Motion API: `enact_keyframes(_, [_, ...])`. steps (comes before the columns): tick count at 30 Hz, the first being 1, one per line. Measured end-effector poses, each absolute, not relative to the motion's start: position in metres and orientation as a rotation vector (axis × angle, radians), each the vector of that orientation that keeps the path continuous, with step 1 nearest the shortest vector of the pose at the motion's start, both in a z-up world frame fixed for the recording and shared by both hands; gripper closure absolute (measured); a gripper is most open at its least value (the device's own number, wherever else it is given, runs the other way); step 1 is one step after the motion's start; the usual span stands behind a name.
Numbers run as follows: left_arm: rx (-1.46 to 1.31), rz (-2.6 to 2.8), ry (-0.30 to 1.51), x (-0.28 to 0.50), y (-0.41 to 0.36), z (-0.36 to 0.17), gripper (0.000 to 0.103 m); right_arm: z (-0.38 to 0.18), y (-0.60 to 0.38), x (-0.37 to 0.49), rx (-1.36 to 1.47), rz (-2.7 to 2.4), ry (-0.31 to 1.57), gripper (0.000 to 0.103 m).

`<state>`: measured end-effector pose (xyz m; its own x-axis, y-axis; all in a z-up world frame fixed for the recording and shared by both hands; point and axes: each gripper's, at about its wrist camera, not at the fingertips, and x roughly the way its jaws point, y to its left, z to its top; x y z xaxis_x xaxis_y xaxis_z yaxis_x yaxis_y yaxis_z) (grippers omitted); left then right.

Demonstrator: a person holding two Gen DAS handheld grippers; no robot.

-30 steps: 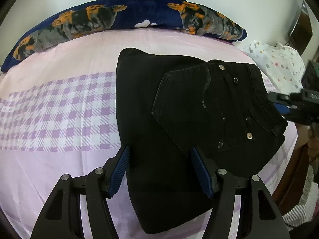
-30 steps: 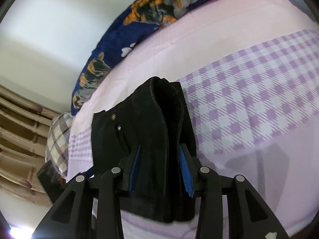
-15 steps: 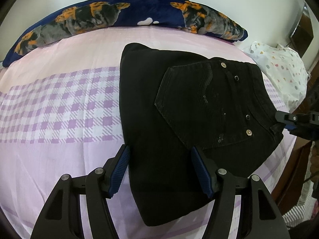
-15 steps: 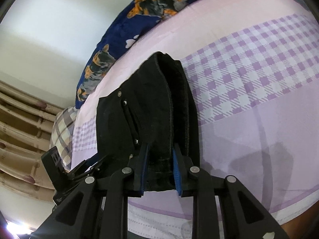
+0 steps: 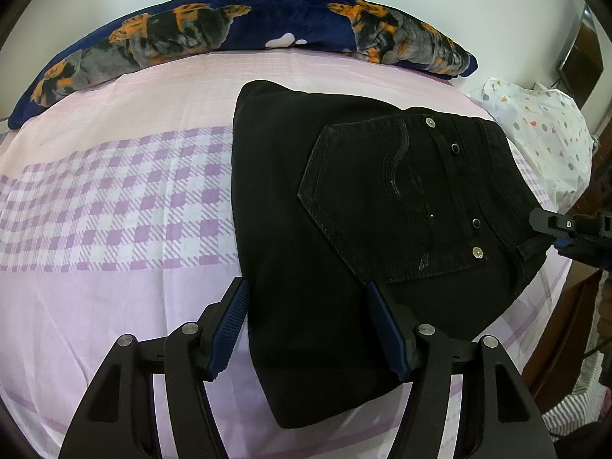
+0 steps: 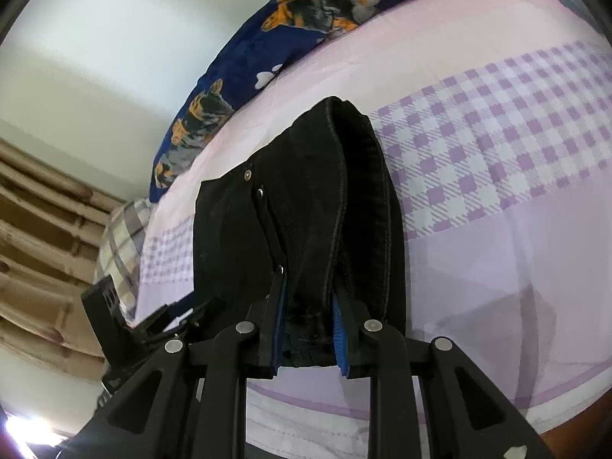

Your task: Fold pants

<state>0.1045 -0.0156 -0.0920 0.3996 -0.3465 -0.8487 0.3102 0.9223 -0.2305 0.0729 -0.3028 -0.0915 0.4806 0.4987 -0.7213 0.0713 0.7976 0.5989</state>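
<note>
My left gripper (image 5: 306, 329) is nearest in its own view. Its jaws stand wide, one blue ribbed pad at each side of the near part of the folded pants (image 5: 344, 229), and I cannot tell whether the pads press on the cloth. The fingers point steeply down at the bed.

My right gripper (image 6: 308, 329) sits at the waistband end of the pants (image 6: 306, 210). Its jaws have just been closing and now stand narrow. A thick fold of black denim fills the gap between the blue pads, and both pads press against it. In the left wrist view the right gripper (image 5: 566, 229) enters from the right edge and meets the waistband corner.

The pants lie folded into a compact black stack on the bed sheet (image 5: 114, 287). The back pocket (image 5: 382, 206) faces up, with curved stitching and metal rivets along its edge. The stack sits right of centre in the left wrist view.

The bed sheet is pale lilac, with a band of purple and white check running across it beside the pants.

Further back, a navy blanket (image 5: 248, 34) with orange and grey dog prints lies along the far edge of the bed, against a plain white wall. A white cloth with coloured shapes (image 5: 547, 134) lies at the far right corner.
</note>
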Motion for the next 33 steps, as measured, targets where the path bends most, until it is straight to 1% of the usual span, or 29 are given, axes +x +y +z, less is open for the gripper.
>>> enact_keyframes(2, [-0.037,-0.415,1.084,0.105,-0.016,-0.092,0.039,-0.089,-0.301,0.071,0.615,0.301,1.044,0.089])
enact_keyframes(8, [-0.040,-0.418,1.085,0.105,-0.016,-0.091,0.039,-0.077,-0.293,0.064,0.546,0.262,1.042,0.093])
enact_keyframes(15, [-0.036,-0.448,1.090,0.098,-0.017,-0.086,0.039,-0.061,-0.298,0.048,0.524,0.219,1.004,0.094])
enact_keyframes(20, [0.018,-0.463,1.090,0.092,-0.025,-0.084,0.039,-0.084,-0.304,0.049,0.466,0.167,1.052,0.095])
enact_keyframes(26, [0.028,-0.461,1.097,0.089,-0.026,-0.085,0.039,-0.096,-0.312,0.052,0.491,0.154,1.063,0.093])
enact_keyframes(33, [0.020,-0.458,1.099,0.089,-0.026,-0.087,0.039,-0.093,-0.310,0.052,0.511,0.128,1.061,0.083])
